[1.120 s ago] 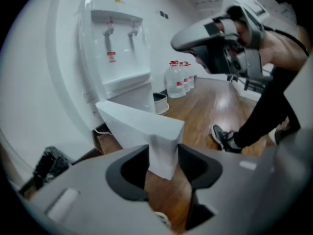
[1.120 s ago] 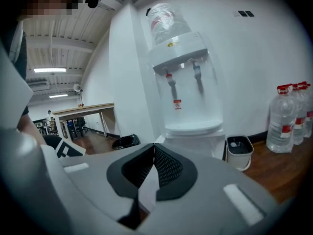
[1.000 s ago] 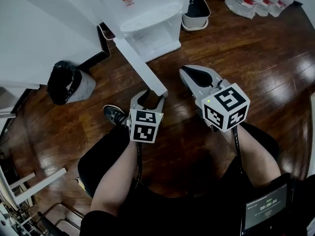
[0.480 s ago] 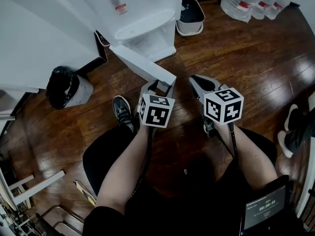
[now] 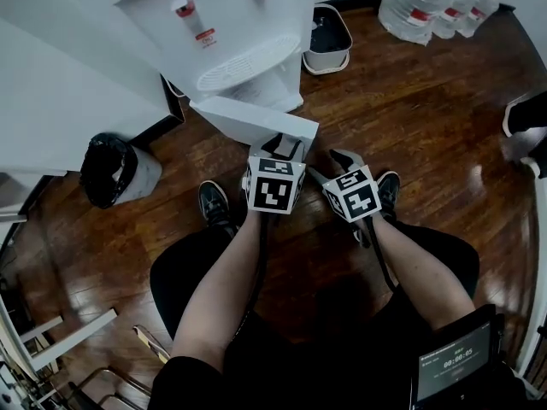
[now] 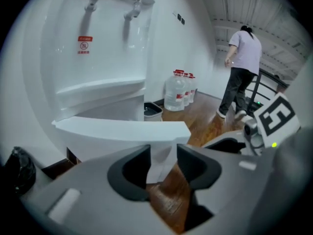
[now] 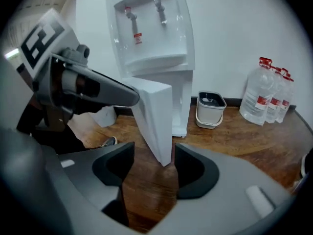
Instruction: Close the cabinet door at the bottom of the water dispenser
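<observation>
The white water dispenser (image 5: 222, 32) stands at the top of the head view. Its bottom cabinet door (image 5: 248, 118) hangs partly open and angles out toward me. My left gripper (image 5: 280, 146) sits at the door's free end, near its top. Its jaws are closing, and in the left gripper view (image 6: 161, 153) the door's edge (image 6: 166, 146) fills the gap between the pads. My right gripper (image 5: 327, 165) hangs low, just right of the door. Its jaws are opening with only bare floor between them (image 7: 149, 163); the door (image 7: 155, 116) stands beyond its tips.
A small white bin (image 5: 329, 28) stands right of the dispenser, with several water bottles (image 5: 432, 2) further right. A black-bagged bin (image 5: 111, 169) is at the left by a white wall. My shoes (image 5: 214, 203) are under the grippers. Another person (image 6: 242, 67) walks away behind.
The door has swung round to the right toward the dispenser, with the left gripper staying at its end. The right gripper has dropped lower and its jaws have spread apart.
</observation>
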Demonstrator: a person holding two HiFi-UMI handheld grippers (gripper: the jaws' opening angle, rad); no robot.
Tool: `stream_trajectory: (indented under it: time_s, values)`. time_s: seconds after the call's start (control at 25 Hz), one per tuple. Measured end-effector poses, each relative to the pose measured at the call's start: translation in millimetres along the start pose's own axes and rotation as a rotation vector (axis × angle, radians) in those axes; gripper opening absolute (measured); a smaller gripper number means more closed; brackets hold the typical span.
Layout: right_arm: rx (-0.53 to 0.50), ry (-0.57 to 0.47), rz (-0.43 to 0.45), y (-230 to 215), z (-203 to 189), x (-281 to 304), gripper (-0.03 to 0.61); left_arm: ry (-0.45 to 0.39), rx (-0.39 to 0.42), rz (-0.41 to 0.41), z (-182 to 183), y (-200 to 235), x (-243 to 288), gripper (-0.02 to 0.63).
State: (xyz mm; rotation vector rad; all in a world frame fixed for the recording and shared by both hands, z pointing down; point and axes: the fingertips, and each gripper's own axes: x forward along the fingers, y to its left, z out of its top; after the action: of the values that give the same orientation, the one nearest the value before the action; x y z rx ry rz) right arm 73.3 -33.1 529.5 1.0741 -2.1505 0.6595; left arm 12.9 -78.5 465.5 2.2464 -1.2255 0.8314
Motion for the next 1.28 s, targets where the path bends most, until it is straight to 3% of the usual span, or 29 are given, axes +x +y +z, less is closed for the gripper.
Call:
stream_trajectory:
  time_s: [0.36,0.52,0.6,0.68,0.88,1.04,1.16,1.28]
  values:
    - [-0.048,-0.006,-0.043,-31.7,43.8,60.0,0.302,-0.012,0.053,-0.105,22.0,4.0,16.5,0.175]
    - [-0.057,-0.014,-0.064,-48.7,60.7,79.7,0.325,-0.036,0.006,-0.099,40.5,17.4,21.0,0.173]
    - [-0.063,-0.027,-0.072,-57.4,70.3,84.5,0.321,-0.057,-0.062,-0.060,46.0,28.3,20.5,0.184]
    - [-0.078,-0.035,-0.075,-65.4,76.7,88.7,0.295,-0.056,-0.131,-0.004,40.4,38.2,19.9,0.249]
    - [-0.120,-0.034,-0.062,-78.6,86.9,98.8,0.291,0.034,-0.253,0.109,6.9,73.9,22.2,0.336]
    - [-0.151,-0.034,-0.043,-84.3,89.3,105.8,0.290,0.116,-0.314,0.237,-30.1,132.4,19.5,0.359]
    - [-0.160,-0.033,-0.033,-88.0,92.5,109.5,0.290,0.133,-0.333,0.318,-46.0,174.7,18.2,0.370]
    - [-0.174,-0.031,-0.023,-88.8,95.2,111.7,0.290,0.135,-0.239,0.367,-50.6,197.3,20.0,0.383]
